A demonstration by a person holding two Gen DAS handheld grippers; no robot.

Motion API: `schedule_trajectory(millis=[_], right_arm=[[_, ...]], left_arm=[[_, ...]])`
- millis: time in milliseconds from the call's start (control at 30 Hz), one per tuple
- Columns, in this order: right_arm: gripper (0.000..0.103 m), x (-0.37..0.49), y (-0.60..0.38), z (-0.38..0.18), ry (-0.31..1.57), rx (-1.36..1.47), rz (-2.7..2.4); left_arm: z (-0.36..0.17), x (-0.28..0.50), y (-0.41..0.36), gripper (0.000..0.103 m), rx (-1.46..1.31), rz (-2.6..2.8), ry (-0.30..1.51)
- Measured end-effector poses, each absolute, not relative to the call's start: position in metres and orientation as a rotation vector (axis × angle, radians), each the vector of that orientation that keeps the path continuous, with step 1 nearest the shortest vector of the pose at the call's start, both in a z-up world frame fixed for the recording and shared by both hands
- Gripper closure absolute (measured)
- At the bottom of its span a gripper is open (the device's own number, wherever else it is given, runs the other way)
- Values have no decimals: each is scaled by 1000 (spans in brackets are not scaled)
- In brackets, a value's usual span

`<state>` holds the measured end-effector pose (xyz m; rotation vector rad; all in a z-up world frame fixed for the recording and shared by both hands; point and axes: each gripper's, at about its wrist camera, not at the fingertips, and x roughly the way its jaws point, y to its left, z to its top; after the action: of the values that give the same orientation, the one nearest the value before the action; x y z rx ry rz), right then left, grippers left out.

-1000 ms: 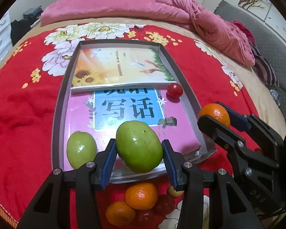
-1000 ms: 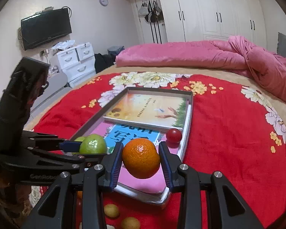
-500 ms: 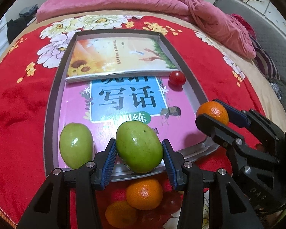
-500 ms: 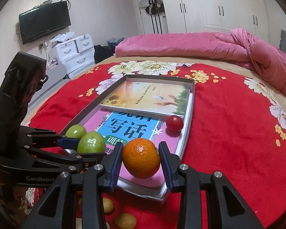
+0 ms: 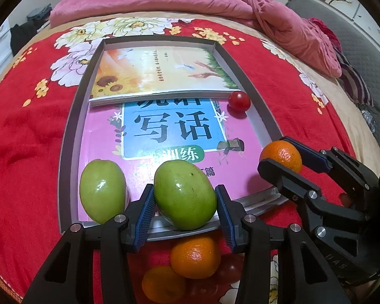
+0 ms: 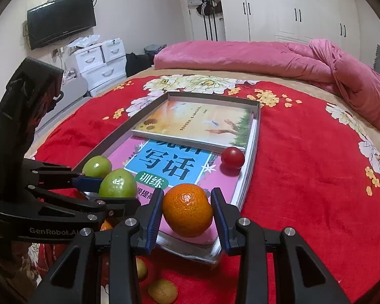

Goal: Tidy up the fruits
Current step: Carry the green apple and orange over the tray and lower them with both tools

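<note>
My left gripper (image 5: 185, 202) is shut on a large green fruit (image 5: 185, 193) and holds it over the near edge of the grey tray (image 5: 71, 131). A second green fruit (image 5: 102, 190) lies in the tray's near left corner. My right gripper (image 6: 187, 210) is shut on an orange (image 6: 187, 209) and holds it over the tray's near right corner; it also shows in the left wrist view (image 5: 281, 155). A small red fruit (image 5: 239, 101) lies in the tray at the right side. Two books line the tray.
Loose oranges (image 5: 195, 257) and dark red fruits lie on the red floral bedspread (image 5: 25, 139) just in front of the tray. Small yellow-brown fruits (image 6: 163, 290) lie there too. A pink quilt (image 6: 240, 55) is heaped at the bed's far side.
Both grippers have moved forward and lower over the tray's near end, each still holding its fruit. The fruits in the tray have not moved.
</note>
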<state>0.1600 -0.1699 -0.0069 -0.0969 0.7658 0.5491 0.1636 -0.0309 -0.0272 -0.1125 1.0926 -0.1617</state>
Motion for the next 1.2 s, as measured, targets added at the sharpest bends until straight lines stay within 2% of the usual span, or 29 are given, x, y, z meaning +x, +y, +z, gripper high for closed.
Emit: schedule_trajectory(millis=[1200], right_arm=[[64,162,-162,-23,848,-119,552]], left_arm=[[-29,162,-24,54,-122,-169,1090]])
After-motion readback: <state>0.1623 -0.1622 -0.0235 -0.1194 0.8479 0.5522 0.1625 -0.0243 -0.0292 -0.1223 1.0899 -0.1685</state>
